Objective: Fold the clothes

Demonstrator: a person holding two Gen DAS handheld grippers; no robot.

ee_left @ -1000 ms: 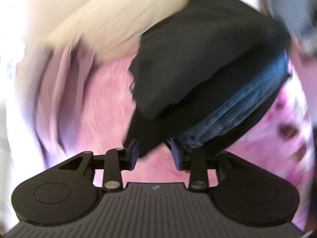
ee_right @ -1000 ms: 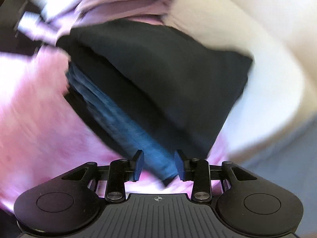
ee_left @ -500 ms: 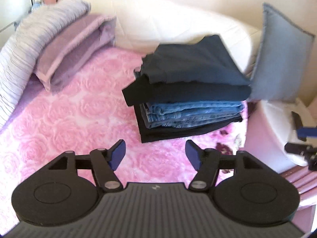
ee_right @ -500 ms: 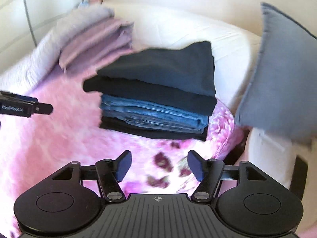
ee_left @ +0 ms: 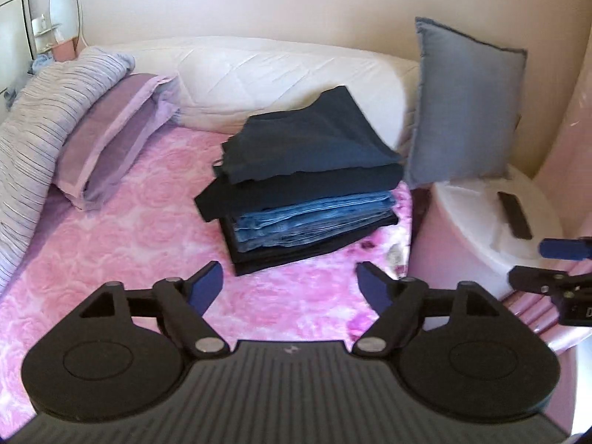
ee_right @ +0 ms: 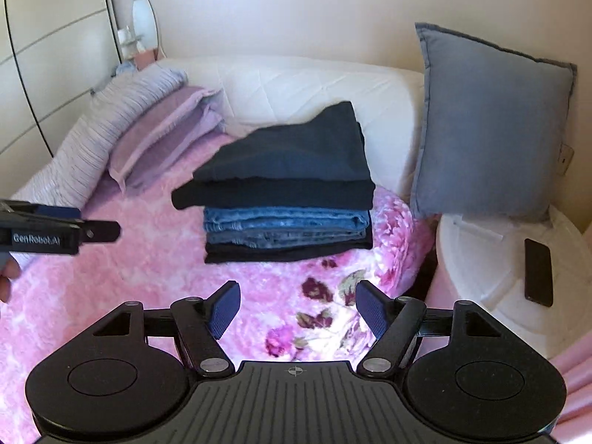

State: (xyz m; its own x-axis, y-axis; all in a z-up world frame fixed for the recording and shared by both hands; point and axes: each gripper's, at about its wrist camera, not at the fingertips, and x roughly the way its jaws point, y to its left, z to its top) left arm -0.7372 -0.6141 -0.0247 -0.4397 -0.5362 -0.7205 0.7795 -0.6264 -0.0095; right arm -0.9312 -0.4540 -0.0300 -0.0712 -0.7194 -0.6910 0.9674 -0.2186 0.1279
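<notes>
Left gripper (ee_left: 289, 284) and right gripper (ee_right: 296, 308): jaws spread wide, both empty, hovering above the pink bedspread (ee_left: 122, 244). The stack (ee_right: 285, 192) of folded clothes sits near them against the headboard (ee_left: 281, 70). Judged soft and limp, denim heavier; grip at folded edges. Left gripper's side reads "GenRobot.AI".

Soft warm daylight, bright and even, faint shadows, mild overall softness, strong fisheye curvature, dark vignetted corners
</notes>
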